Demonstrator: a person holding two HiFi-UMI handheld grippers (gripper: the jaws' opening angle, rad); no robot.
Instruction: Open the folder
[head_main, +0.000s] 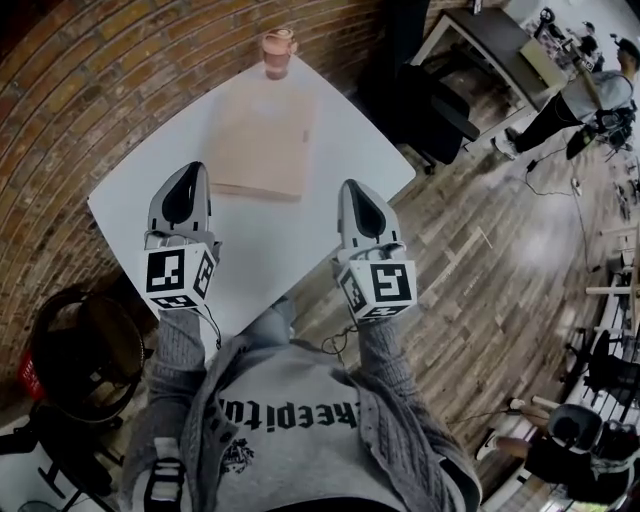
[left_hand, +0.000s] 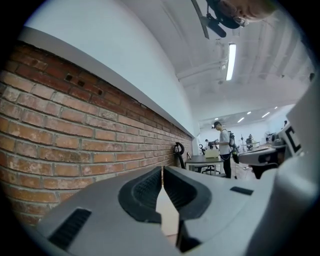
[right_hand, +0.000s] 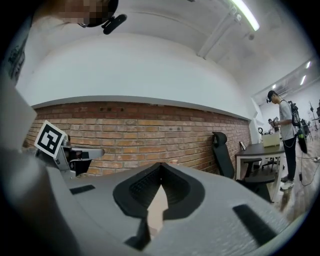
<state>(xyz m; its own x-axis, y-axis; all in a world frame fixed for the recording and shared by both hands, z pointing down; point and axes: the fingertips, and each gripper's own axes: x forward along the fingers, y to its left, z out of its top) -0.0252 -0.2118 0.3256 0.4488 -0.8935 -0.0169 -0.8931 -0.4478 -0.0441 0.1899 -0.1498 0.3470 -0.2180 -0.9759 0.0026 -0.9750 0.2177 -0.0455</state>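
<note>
The left gripper (head_main: 187, 170) has its jaws pressed together, tip against tip, with nothing pinched between them; the left gripper view shows the two dark pads meeting along a thin seam. The right gripper (head_main: 353, 186) stands the same way, its jaws closed on nothing. Both point level across the white table (head_main: 300, 245), side by side and well apart. The tan folder (head_main: 262, 140) lies flat on the table just ahead of the two pairs of jaws, in the span between them, nearer the left tips than the right; neither pair touches it. In each gripper view a sliver of its tan surface shows low in the notch behind the closed tips. Beyond the folder's far edge, straight ahead of the jaws, a pink cup (head_main: 277, 53) stands near the table's far corner. A brick wall (right_hand: 140, 130) fills the background ahead of the jaws, and a black office chair (right_hand: 222, 155) stands off to the right of the right jaws.
</note>
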